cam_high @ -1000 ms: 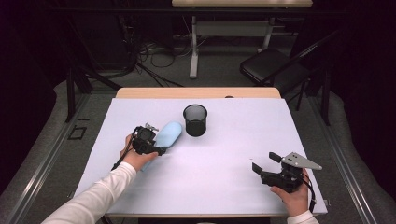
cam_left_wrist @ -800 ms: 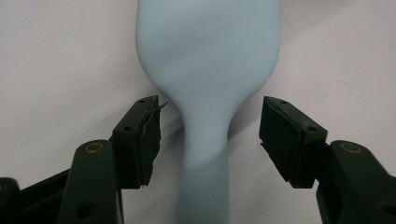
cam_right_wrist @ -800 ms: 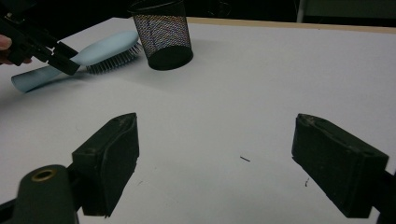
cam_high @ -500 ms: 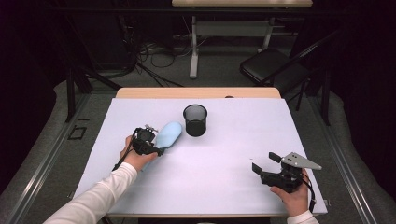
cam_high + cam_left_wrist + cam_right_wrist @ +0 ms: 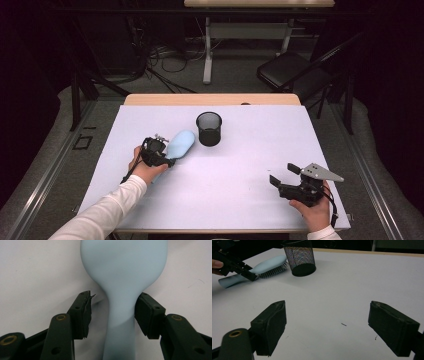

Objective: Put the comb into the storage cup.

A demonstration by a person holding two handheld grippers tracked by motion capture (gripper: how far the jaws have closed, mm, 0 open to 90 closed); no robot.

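Observation:
A light blue hairbrush (image 5: pixel 180 142) lies bristles down on the white table (image 5: pixel 250 155), left of centre. My left gripper (image 5: pixel 165 153) straddles its thin neck. In the left gripper view the brush (image 5: pixel 123 270) runs up between the jaws of the left gripper (image 5: pixel 113 305): the right pad touches the handle and the left pad stands a little off it, so it is open. My right gripper (image 5: pixel 283 173) rests near the front right edge, open wide and holding nothing; in its own view the right gripper (image 5: pixel 328 305) faces the brush (image 5: pixel 267 265) from far off.
A black mesh cup (image 5: pixel 209 129) stands upright just right of the brush head, seen also in the right gripper view as the cup (image 5: pixel 299 257). A wooden strip (image 5: pixel 210 99) edges the table's far side. A dark chair (image 5: pixel 290 70) stands on the floor beyond.

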